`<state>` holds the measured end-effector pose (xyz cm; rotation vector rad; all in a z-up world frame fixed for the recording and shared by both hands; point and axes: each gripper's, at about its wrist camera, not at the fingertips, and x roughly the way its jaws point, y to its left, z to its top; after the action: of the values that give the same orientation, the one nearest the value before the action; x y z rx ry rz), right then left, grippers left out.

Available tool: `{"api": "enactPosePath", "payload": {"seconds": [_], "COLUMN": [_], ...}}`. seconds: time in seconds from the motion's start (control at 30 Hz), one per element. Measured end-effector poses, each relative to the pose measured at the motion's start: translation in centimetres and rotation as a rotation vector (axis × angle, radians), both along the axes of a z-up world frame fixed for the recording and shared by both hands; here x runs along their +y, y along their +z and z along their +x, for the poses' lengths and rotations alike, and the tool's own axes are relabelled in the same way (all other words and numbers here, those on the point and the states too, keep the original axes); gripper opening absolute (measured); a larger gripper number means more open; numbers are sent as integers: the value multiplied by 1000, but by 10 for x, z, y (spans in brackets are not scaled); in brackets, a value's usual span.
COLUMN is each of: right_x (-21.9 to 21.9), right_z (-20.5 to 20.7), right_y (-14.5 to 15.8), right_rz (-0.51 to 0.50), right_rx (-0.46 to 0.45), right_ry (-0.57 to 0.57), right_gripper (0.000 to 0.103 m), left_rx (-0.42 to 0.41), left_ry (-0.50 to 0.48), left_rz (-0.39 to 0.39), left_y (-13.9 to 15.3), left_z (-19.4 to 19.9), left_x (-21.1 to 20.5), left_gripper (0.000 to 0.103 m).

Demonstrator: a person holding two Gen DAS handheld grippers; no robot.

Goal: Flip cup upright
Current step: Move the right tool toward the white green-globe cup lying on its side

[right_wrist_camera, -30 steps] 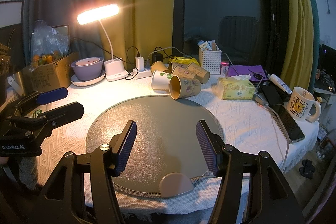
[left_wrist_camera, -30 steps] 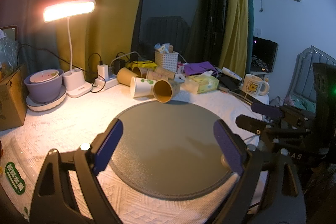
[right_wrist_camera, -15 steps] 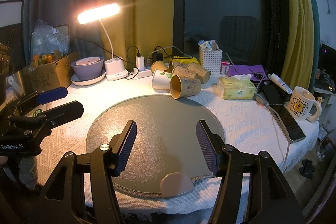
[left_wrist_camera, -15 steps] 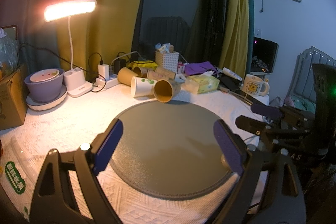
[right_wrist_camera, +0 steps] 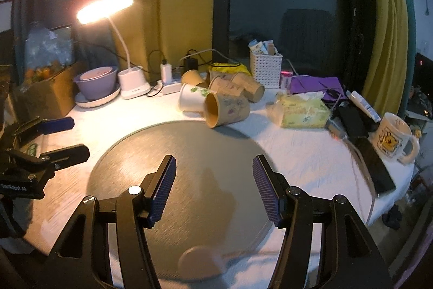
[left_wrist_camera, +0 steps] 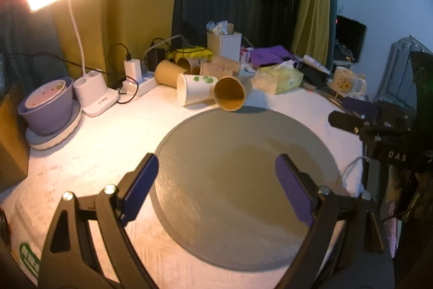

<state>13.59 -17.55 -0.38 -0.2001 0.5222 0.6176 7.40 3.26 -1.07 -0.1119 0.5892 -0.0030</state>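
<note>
We see the round grey matte mat [left_wrist_camera: 243, 167] on the knobbly white cloth [right_wrist_camera: 297, 151]. At twelve o'clock of its rim, the brown paper cup [right_wrist_camera: 226, 110] lies sideways. Left gripper [left_wrist_camera: 216, 186] and right gripper [right_wrist_camera: 213, 188] hover level, spread wide, holding nothing.

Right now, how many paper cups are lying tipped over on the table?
5. A brown cup lies nearest the mat, a white cup beside it, and three brown ones behind: left, middle, right. More may hide behind them.
</note>
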Motion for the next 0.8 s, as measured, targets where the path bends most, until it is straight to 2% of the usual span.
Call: {"api": "enactPosePath", "payload": {"seconds": [0.07,0.1,0.23,0.37,0.53,0.8], "right_x": [4,5,12,19,26,19], "right_z": [16,23,52,80,117,161], "right_y": [1,0,0,3,8,2], "right_rz": [-12,-14,-24,-2,58,104], "right_rx": [7,11,30,47,72,115], "right_ry": [-2,3,8,11,5,-62], "right_gripper": [62,62,62,62,62,62], "left_rx": [20,71,167,196,191,243], "left_ry": [1,-3,-26,-57,-104,-202], "left_rz": [19,12,23,156,329,483], "left_y": [-1,-5,-7,5,12,-13], "left_z": [17,25,60,87,118,179], "left_x": [4,7,15,12,6,-4], "left_gripper": [89,89,89,89,89,89]}}
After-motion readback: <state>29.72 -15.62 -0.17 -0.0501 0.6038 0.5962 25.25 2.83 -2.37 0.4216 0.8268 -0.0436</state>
